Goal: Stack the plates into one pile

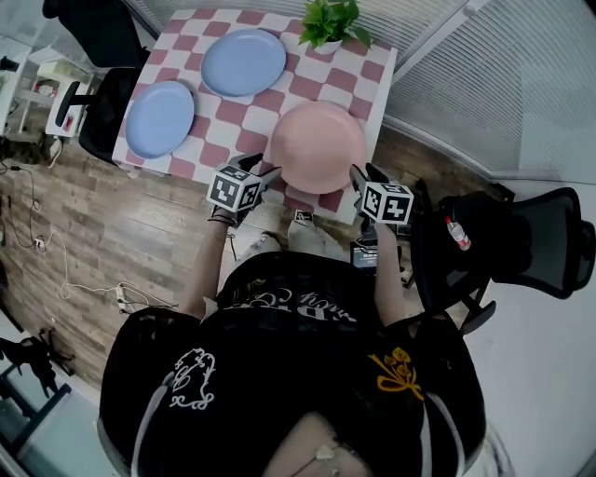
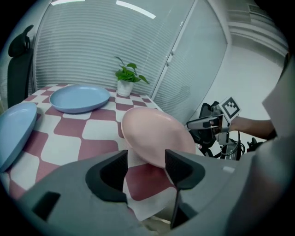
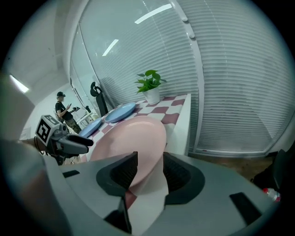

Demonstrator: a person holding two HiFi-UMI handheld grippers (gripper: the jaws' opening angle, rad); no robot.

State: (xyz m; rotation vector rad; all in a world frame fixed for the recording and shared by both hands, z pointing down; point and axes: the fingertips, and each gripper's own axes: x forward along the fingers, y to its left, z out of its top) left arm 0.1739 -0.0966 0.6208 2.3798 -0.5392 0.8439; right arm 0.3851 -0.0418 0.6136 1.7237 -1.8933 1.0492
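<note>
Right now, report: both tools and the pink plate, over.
Left tool open, right tool open, pink plate rim between each's jaws, ungripped. Plate at table near edge. Two blue plates apart, unstacked. Potted plant at far edge, clear of path.

The checked table carries a pink plate between the left gripper and the right gripper; past their tips lie one blue plate, a second blue plate (set apart) and a potted plant.
</note>
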